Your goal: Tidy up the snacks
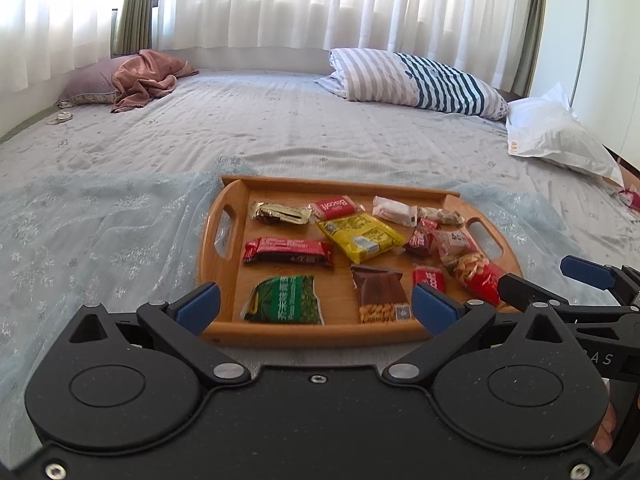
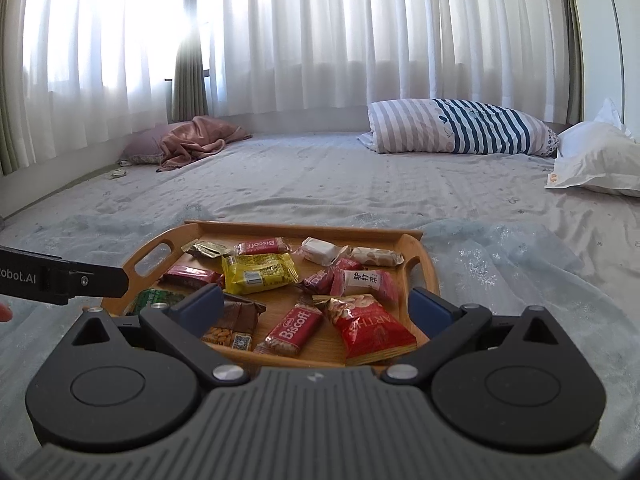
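Left wrist view: we see the tray (image 1: 224, 236) on the bed (image 1: 280, 128) with all snacks lying flat in it, among them the green pack (image 1: 286, 300), the yellow pack (image 1: 360, 238) and the dark red bar (image 1: 288, 251). Our left gripper (image 1: 316, 308) has its fingers wide apart and empty, above the tray's near edge.

Right wrist view: our right gripper (image 2: 316, 308) is likewise spread and empty over the peanut bag (image 2: 368, 328). We see one stray pack beyond the tray, so we judge the task nearly done.
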`<state>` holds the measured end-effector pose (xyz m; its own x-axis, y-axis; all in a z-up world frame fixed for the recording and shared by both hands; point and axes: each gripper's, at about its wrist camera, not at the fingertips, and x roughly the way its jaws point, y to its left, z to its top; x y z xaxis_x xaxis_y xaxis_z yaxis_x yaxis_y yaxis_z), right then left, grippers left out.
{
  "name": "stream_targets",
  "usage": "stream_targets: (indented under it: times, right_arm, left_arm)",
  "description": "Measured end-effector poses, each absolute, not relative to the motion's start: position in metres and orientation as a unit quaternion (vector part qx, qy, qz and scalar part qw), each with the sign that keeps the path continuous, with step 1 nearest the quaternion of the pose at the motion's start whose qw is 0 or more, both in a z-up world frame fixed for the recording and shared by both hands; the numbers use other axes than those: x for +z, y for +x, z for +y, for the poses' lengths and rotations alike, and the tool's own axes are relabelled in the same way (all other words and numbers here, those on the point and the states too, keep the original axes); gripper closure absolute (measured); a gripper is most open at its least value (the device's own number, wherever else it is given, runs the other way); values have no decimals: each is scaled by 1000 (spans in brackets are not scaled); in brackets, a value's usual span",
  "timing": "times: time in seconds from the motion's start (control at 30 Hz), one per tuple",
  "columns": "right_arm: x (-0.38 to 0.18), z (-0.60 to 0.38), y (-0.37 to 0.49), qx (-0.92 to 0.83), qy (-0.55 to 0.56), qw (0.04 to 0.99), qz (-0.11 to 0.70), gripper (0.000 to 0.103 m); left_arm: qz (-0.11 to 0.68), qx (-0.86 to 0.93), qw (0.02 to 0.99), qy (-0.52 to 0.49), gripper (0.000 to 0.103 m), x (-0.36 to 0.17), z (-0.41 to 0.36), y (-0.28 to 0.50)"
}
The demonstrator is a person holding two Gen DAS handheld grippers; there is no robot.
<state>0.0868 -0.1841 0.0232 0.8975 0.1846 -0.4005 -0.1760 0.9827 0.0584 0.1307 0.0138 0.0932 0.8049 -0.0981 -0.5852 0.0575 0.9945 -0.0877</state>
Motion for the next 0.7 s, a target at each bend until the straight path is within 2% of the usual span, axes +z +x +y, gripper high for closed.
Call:
stream_targets:
  times: [0.7]
  right_arm:
    - [-40, -174, 67, 48, 18, 963, 264, 0]
  left_arm:
    - [347, 3, 938, -13, 1, 19, 15, 119]
